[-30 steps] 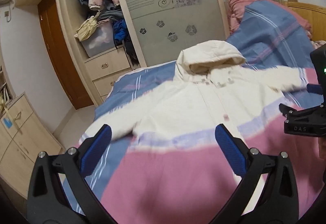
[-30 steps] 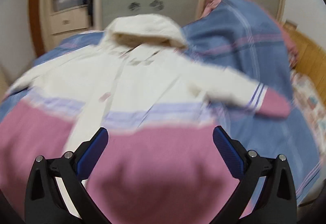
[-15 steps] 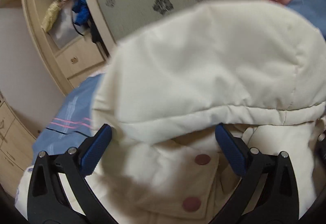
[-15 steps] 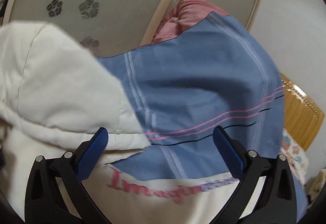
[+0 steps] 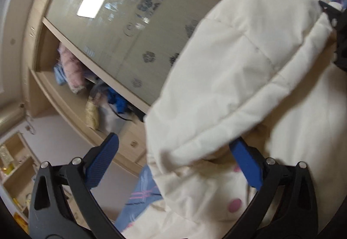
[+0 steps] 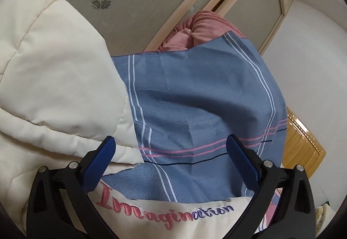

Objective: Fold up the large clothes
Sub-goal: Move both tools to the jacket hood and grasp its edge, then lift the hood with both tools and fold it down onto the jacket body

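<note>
A cream padded hooded coat lies on the bed. Its hood [image 5: 234, 78] fills the right of the left wrist view. My left gripper [image 5: 180, 160] is open, its right finger under the hood's rim, its left finger in free air beside the hood. In the right wrist view the hood [image 6: 54, 78] is at the left and the coat's shoulder with the pink "Imagination" embroidery [image 6: 164, 213] lies at the bottom. My right gripper [image 6: 171, 156] is open over that shoulder, its left finger at the hood's corner.
A blue striped duvet [image 6: 206, 108] with a pink blanket [image 6: 199, 28] behind it lies past the coat. A frosted sliding wardrobe door [image 5: 134, 28] and an open compartment of clothes [image 5: 95, 95] stand at the left. A wooden headboard [image 6: 303, 147] is at the right.
Both grippers have moved from over the whole coat up close to the hood. The left view has tilted and its right finger has slid under the hood's rim. Both stay open.
</note>
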